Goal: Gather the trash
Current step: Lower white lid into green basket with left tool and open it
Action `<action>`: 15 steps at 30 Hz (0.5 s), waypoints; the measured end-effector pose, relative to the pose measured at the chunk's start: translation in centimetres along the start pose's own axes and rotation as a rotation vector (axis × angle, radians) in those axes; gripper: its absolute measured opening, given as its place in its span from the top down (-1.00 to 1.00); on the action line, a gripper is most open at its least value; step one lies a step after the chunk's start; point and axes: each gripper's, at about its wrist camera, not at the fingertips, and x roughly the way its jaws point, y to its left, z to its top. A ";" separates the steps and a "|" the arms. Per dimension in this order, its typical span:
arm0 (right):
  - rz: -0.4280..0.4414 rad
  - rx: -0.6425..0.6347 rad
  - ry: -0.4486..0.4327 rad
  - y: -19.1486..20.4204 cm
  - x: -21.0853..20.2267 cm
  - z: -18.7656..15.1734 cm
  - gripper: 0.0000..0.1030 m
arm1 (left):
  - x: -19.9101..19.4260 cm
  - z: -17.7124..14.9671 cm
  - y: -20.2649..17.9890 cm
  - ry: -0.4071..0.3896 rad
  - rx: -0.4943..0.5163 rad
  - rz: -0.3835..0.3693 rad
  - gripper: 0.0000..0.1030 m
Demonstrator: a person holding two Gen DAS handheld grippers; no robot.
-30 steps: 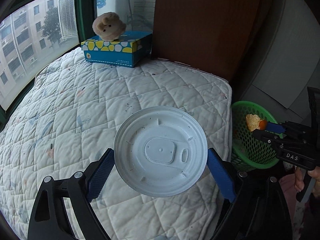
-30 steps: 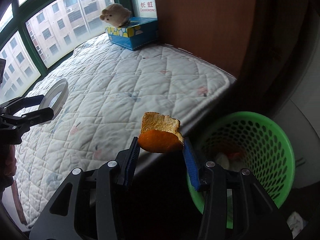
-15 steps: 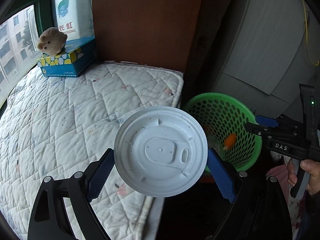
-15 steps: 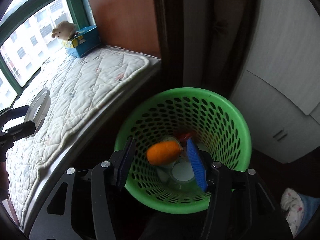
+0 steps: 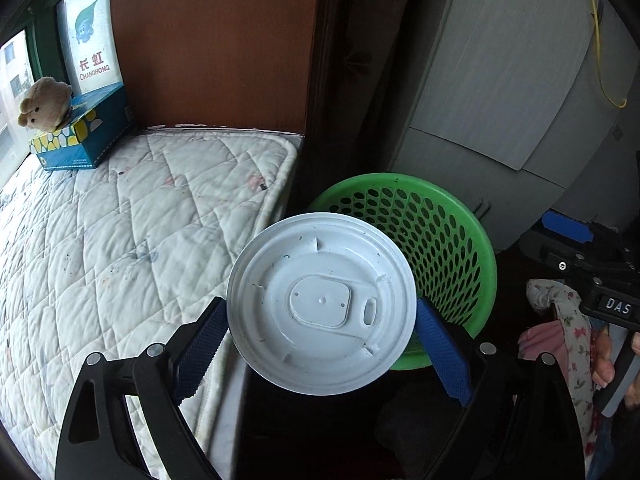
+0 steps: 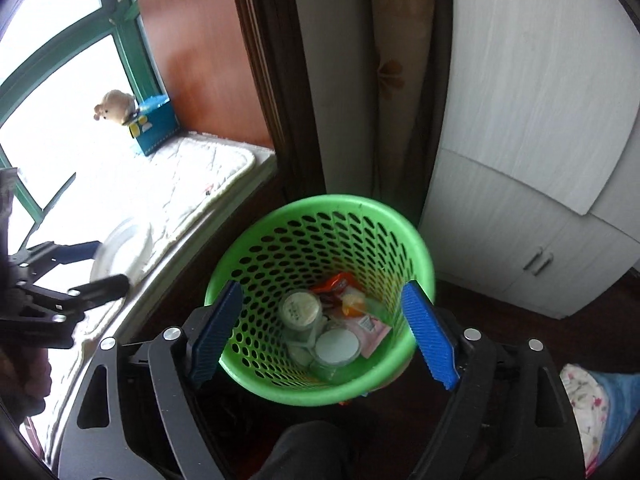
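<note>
My left gripper (image 5: 320, 338) is shut on a round white plastic lid (image 5: 322, 308), held flat-on to the camera above the floor between the mattress edge and the green mesh basket (image 5: 460, 232). The lid (image 6: 122, 254) and left gripper also show at the left of the right wrist view. My right gripper (image 6: 320, 334) is open and empty, just above the basket (image 6: 256, 376). Inside the basket lie an orange peel (image 6: 352, 304), a glass jar (image 6: 300, 310), a white round lid (image 6: 336, 346) and wrappers.
A quilted white mattress (image 5: 120, 232) lies to the left, with a blue tissue box (image 5: 80, 136) and a plush toy (image 5: 44, 104) at its far end. A grey cabinet (image 6: 540, 208) stands behind the basket. Floral cloth (image 5: 568, 328) lies at the right.
My right gripper has opened over the basket and the orange peel has dropped in. My left gripper has carried the white lid to the right, from over the mattress to beside the basket.
</note>
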 end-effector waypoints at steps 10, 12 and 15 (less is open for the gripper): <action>0.025 0.039 -0.028 -1.3 -2.2 -0.7 -0.69 | 1.4 1.0 -3.4 0.014 0.007 -0.055 -0.78; 0.025 0.041 -0.029 -1.3 -2.3 -0.8 -0.69 | 1.5 1.1 -3.9 0.006 0.013 -0.060 -0.81; 0.030 0.052 -0.031 -1.5 -2.4 -1.0 -0.69 | 1.5 1.2 -4.4 0.001 0.019 -0.057 -0.83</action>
